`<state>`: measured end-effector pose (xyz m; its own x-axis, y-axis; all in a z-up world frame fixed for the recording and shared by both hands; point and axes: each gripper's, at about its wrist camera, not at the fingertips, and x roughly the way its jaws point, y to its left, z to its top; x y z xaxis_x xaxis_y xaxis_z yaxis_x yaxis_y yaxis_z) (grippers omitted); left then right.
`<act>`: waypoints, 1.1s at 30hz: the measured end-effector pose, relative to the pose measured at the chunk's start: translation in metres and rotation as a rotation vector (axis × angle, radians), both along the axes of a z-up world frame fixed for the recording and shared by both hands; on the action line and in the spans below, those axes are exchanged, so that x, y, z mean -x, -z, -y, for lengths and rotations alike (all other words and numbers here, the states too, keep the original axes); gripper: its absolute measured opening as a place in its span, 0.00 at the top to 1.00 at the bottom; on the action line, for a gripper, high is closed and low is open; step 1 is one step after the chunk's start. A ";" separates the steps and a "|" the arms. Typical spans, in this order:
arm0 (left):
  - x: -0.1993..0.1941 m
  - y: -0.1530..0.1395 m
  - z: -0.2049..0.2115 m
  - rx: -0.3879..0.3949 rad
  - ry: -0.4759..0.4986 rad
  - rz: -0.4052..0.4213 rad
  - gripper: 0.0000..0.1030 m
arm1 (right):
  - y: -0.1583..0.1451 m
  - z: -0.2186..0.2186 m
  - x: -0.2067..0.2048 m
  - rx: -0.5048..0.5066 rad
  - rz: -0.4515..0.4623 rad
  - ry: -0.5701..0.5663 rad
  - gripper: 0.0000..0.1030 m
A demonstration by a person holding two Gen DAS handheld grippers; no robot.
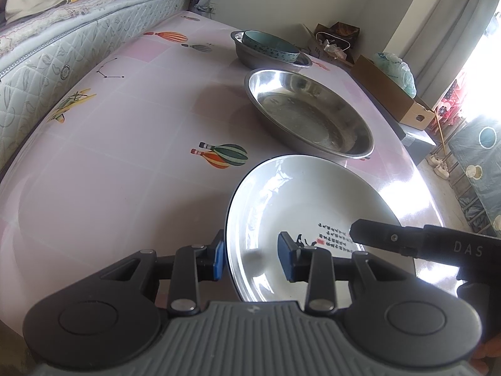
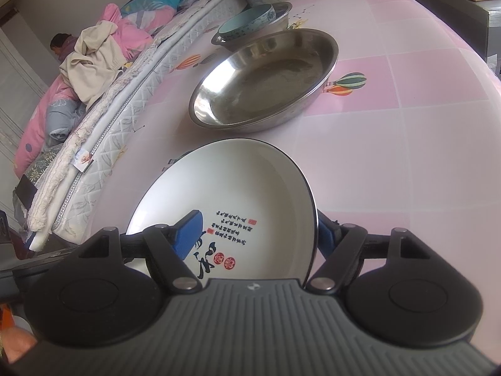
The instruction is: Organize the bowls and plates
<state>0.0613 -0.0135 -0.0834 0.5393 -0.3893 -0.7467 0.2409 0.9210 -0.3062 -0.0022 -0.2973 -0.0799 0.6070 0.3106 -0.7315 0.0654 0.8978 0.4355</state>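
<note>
Two hand-held grippers meet at one white plate [image 1: 300, 219] on the pink surface [image 1: 125, 156]. Left hand-held gripper [image 1: 252, 258] straddles its left rim, pads not squeezing. Right hand-held gripper [image 2: 260, 238] straddles the right rim, open wide. Ahead sits the steel pan [image 2: 266, 78].

Bright daylight from a blown-out window [image 1: 479, 87] glares off the table [image 1: 416, 188]; fisheye-curved edges

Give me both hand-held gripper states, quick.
Left hand-held gripper: astride the white plate rim; grip cannot be told.
Right hand-held gripper: open, astride the same rim.
</note>
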 end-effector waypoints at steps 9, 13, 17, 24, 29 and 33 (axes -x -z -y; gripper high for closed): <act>0.000 0.000 0.000 -0.001 0.001 0.000 0.64 | 0.000 0.004 0.001 -0.020 0.004 0.002 0.29; 0.000 0.000 0.000 -0.001 0.000 0.000 0.64 | 0.001 0.006 0.002 -0.031 0.006 0.005 0.29; 0.000 0.000 0.000 -0.001 0.000 0.000 0.63 | 0.001 0.008 0.003 -0.040 0.007 0.008 0.29; 0.000 0.000 0.001 -0.001 0.000 0.000 0.63 | 0.002 0.011 0.003 -0.054 0.006 0.012 0.29; 0.000 0.000 0.001 -0.001 0.000 0.000 0.63 | 0.002 0.012 0.003 -0.058 0.006 0.012 0.29; 0.000 -0.001 0.001 -0.001 0.000 0.000 0.63 | 0.002 0.012 0.003 -0.062 0.006 0.014 0.29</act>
<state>0.0612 -0.0146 -0.0828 0.5393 -0.3880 -0.7474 0.2405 0.9215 -0.3048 -0.0047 -0.3092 -0.0822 0.6159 0.3466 -0.7075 0.0746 0.8683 0.4903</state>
